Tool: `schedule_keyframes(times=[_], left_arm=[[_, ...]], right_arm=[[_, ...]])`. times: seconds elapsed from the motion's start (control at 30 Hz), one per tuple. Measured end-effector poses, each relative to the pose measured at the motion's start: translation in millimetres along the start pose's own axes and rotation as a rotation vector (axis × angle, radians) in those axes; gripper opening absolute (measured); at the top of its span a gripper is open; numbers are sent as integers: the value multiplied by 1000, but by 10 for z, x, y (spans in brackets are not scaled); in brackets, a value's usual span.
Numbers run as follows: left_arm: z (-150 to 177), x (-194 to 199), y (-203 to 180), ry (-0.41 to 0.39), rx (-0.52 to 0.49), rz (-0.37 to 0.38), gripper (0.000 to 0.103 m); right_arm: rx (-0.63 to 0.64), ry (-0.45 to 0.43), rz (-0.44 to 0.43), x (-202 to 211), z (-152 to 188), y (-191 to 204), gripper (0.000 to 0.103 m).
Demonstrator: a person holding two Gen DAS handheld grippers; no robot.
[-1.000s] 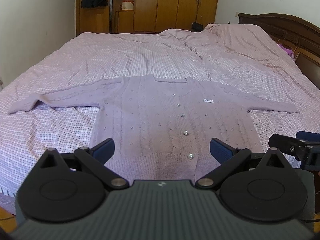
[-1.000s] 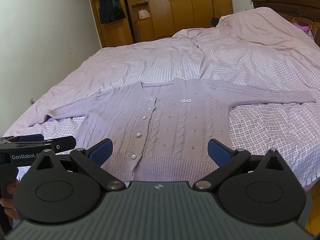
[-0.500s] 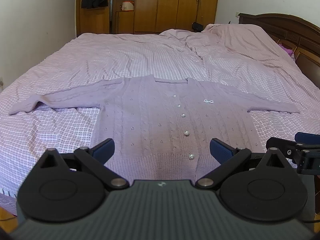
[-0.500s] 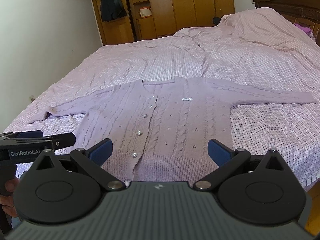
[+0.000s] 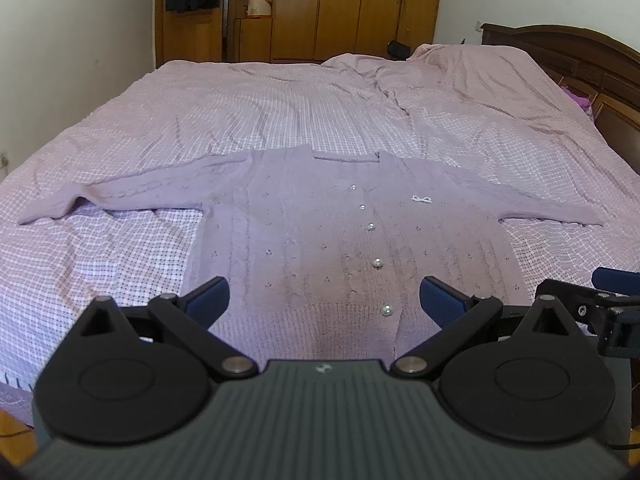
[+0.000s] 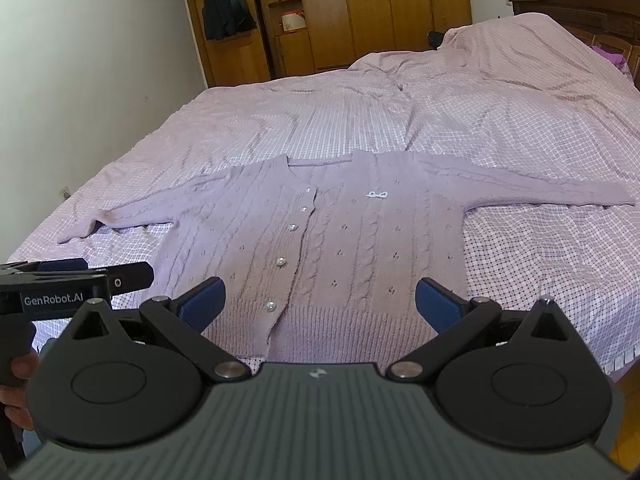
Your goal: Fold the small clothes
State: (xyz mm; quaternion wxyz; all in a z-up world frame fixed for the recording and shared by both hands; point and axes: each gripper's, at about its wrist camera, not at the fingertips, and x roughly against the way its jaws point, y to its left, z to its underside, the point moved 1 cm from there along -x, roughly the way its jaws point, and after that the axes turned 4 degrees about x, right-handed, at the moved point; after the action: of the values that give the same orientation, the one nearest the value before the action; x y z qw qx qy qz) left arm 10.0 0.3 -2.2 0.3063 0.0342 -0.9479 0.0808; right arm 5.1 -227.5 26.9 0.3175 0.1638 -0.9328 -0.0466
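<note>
A small lilac knitted cardigan (image 5: 328,236) lies flat on the bed, front up, both sleeves spread out, buttons down the middle. It also shows in the right wrist view (image 6: 352,240). My left gripper (image 5: 324,300) is open and empty, hovering just above the cardigan's hem. My right gripper (image 6: 318,300) is open and empty, also over the hem, to the right of the left one. The left gripper shows at the left edge of the right wrist view (image 6: 80,280).
The bed (image 5: 280,112) has a pink checked cover, rumpled toward the far right. A dark wooden headboard (image 5: 560,52) stands at the right. Wooden wardrobes (image 5: 320,8) line the far wall. A white wall (image 5: 60,60) runs along the left.
Both grippers have drifted very slightly; the cardigan has not moved and both stay open.
</note>
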Motion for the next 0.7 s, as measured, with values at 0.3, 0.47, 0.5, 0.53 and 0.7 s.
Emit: schedule_keyframes(times=[0.3,0.47,0.5,0.53,0.7], left_arm=[[7,38,-61,-8,-29,16,103],[3,37,-77,-7,-37,13,103],[4,29,-78,-5,-38,11,103],[5,21,-79,-4,-38,11,103],[20,-22,-76,3,-37,9,103]], right_arm=[[10,2,-6,-9,1,25,103],[4,-5,-7,-9,13,1,103],[-4,-9,-7,-8,12,-12,103],[-9,-8,-9,-12,12,-21,103],[-11,-1,-5,-38,23,-29,103]])
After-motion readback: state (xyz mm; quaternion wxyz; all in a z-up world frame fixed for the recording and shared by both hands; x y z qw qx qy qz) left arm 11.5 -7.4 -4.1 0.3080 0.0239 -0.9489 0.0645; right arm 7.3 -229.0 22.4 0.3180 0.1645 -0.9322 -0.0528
